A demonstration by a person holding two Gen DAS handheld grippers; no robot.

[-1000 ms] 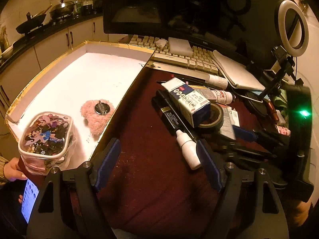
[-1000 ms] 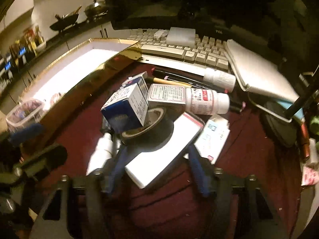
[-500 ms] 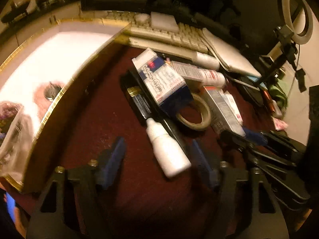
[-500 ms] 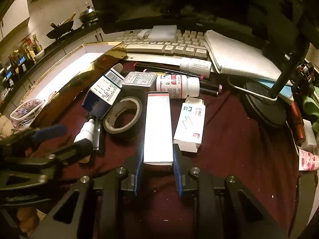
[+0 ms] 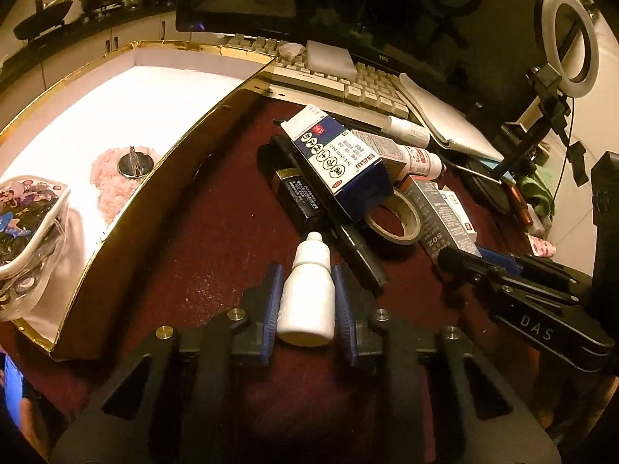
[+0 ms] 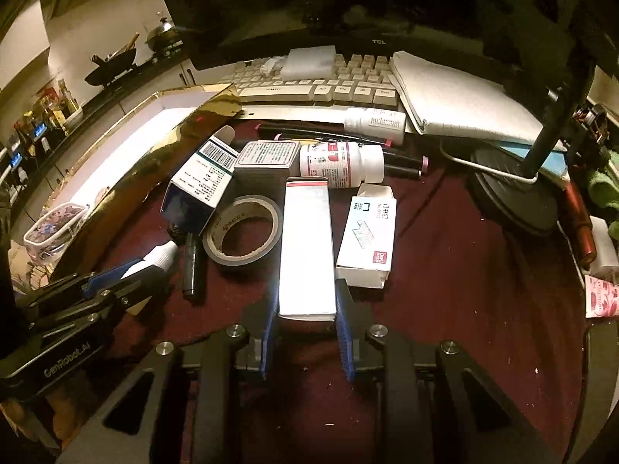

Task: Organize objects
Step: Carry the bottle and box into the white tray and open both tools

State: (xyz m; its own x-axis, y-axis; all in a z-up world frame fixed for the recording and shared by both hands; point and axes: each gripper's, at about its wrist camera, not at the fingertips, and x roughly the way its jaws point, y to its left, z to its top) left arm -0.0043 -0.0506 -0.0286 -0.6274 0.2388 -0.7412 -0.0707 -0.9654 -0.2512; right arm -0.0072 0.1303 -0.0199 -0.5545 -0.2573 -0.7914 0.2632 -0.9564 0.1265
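Note:
My left gripper is shut on a small white dropper bottle lying on the dark red cloth; it also shows in the right wrist view. My right gripper is shut on a long white box that lies flat on the cloth. A gold-edged white tray lies at the left and holds a pink fuzzy piece and a cartoon pouch. A blue and white medicine box leans on a tape roll.
A staple box, a pill bottle, a grey box, black pens and a marker crowd the cloth. A keyboard, notebook, monitor and ring-light stand stand behind.
My left gripper moved onto the dropper bottle and closed on it. My right gripper closed on the long white box half a second ago and still holds it.

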